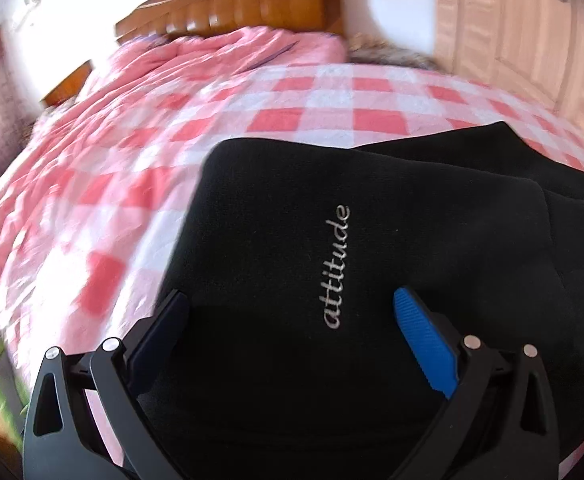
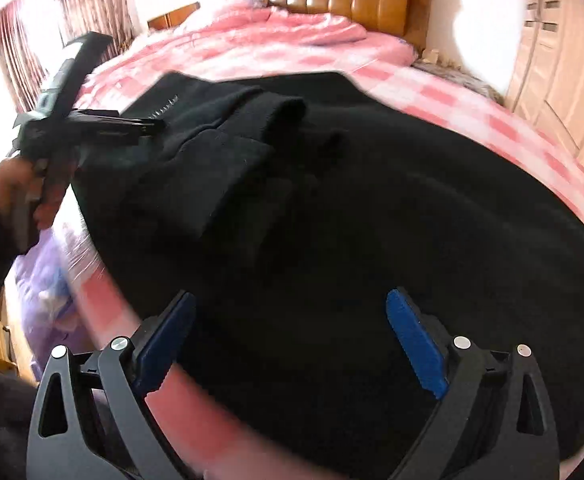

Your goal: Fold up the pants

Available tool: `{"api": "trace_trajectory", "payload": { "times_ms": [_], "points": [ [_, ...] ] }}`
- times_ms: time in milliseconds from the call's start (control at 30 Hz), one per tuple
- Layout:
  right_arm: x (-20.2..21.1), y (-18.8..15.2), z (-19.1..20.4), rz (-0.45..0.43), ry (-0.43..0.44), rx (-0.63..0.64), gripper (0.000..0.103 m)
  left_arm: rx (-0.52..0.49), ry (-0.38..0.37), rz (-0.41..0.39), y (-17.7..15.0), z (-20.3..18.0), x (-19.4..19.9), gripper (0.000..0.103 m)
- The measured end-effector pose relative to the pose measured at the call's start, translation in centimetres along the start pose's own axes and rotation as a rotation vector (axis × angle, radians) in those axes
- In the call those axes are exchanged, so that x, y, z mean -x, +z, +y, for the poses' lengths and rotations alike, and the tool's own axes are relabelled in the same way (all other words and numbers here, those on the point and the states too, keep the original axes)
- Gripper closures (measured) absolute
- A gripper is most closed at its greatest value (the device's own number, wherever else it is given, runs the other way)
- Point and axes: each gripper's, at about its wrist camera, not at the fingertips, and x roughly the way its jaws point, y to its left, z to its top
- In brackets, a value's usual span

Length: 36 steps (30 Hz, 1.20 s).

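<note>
Pink checked bedding covers the bed, backed by a brown headboard. Black pants are spread folded on it, lettering facing up. The left gripper is held released over them; the right gripper is likewise spread wide, nothing grasped.

The pants run past the bottom and right edges in the left wrist view. They cover much of the bedsheet. In the right wrist view the left gripper is motion-blurred; whether it grips fabric cannot be determined. The wardrobe is cut off and overexposed.
</note>
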Motion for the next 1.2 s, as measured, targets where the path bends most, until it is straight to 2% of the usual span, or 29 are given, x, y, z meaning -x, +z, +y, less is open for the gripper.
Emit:
{"api": "trace_trajectory", "payload": {
  "times_ms": [33, 67, 100, 200, 233, 333, 400, 467, 500, 567, 667, 700, 867, 967, 1033, 1200],
  "points": [
    [1.0, -0.2, -1.1, -0.031, -0.020, -0.027, 0.011, -0.016, 0.050, -0.018, 0.2, -1.0, 1.1, 0.002],
    [1.6, -0.3, -2.0, -0.049, -0.038, -0.052, 0.011, -0.043, 0.053, -0.056, 0.5, -2.2, 2.2, 0.002],
    [2.1, -0.1, -3.2, -0.073, -0.065, -0.089, 0.011, -0.066, 0.028, -0.082, 0.9, -3.3, 3.0, 0.002],
    [2.4, 0.8, -6.1, -0.092, -0.116, -0.170, 0.011, -0.138, -0.143, -0.088, 3.0, -8.6, 4.5, 0.002],
    [2.4, 1.0, -6.4, -0.089, -0.124, -0.177, 0.011, -0.190, -0.198, -0.083, 3.8, -11.4, 4.7, 0.002],
    [2.2, 0.7, -6.8, -0.072, -0.114, -0.180, 0.011, -0.337, -0.257, -0.060, 5.5, -18.6, 4.0, 0.002],
    [1.7, -0.4, -6.6, -0.030, -0.093, -0.164, 0.011, -0.421, -0.298, -0.039, 5.9, -22.4, 3.0, 0.002],
    [0.5, -1.8, -6.4, 0.034, -0.108, -0.159, 0.011, -0.501, -0.297, -0.021, 6.2, -26.0, 1.5, 0.002],
    [0.6, -2.7, -6.3, 0.009, -0.103, -0.145, 0.010, -0.519, -0.280, -0.010, 6.2, -27.1, 0.8, 0.001],
    [1.2, -3.5, -6.3, -0.007, -0.089, -0.132, 0.010, -0.457, -0.315, -0.002, 7.2, -27.4, -0.3, 0.001],
    [1.6, -4.2, -6.3, -0.013, -0.085, -0.110, 0.010, -0.352, -0.429, 0.050, 8.2, -25.8, -2.4, 0.001],
    [1.7, -4.5, -6.2, -0.017, -0.087, -0.107, 0.010, -0.338, -0.444, 0.060, 8.4, -25.8, -2.8, 0.001],
    [3.0, -5.0, -6.1, -0.028, -0.079, -0.133, 0.010, -0.353, -0.412, 0.028, 8.2, -26.6, -2.5, 0.001],
    [7.1, -6.6, -7.4, -0.130, -0.009, -0.278, 0.010, -0.346, -0.410, 0.023, 8.2, -26.6, -2.3, 0.001],
    [8.7, -7.7, -8.5, -0.152, 0.013, -0.356, 0.009, -0.345, -0.402, 0.014, 8.0, -26.6, -2.2, 0.001],
    [8.9, -11.4, -10.4, -0.094, 0.092, -0.604, 0.008, -0.332, -0.417, 0.022, 8.2, -26.4, -2.4, 0.001]
  ]
}}
